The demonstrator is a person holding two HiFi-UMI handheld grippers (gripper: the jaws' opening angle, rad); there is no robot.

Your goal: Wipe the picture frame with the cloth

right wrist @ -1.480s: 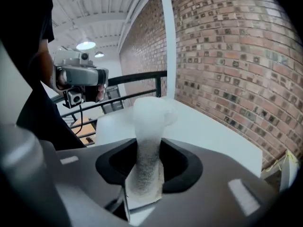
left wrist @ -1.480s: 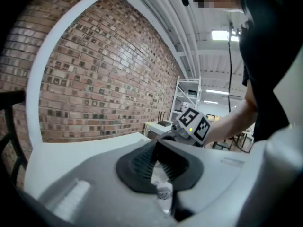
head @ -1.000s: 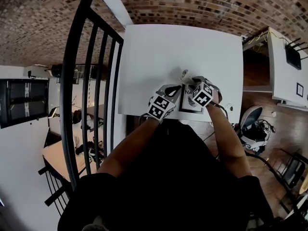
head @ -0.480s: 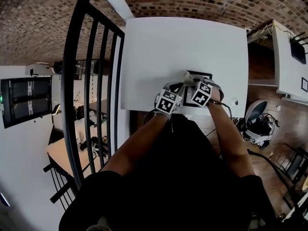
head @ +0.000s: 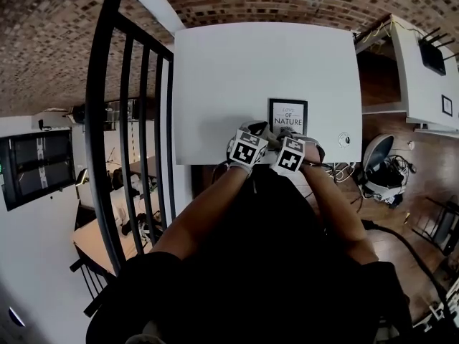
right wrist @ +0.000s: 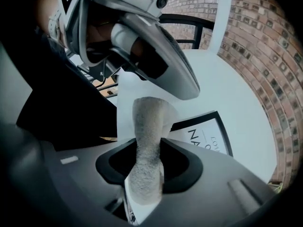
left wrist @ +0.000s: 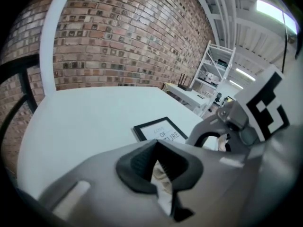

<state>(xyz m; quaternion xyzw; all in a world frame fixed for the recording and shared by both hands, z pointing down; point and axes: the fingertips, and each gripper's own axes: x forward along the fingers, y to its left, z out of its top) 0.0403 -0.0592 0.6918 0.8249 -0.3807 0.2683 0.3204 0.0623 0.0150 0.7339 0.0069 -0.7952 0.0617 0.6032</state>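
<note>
The white tabletop point(head: 237, 70) is bare across its far and left parts, with a black railing point(head: 129, 120) along the left edge and a brick wall point(head: 301, 2) past the far edge. The picture frame point(head: 287, 116) lies flat near the near edge, towards the right, just beyond both grippers. The left gripper point(left wrist: 158, 167) and right gripper point(right wrist: 147, 167) each have their fingers closed on the pale cloth point(right wrist: 147, 126), held short of the frame. The print reads "OF NATURE"
</note>
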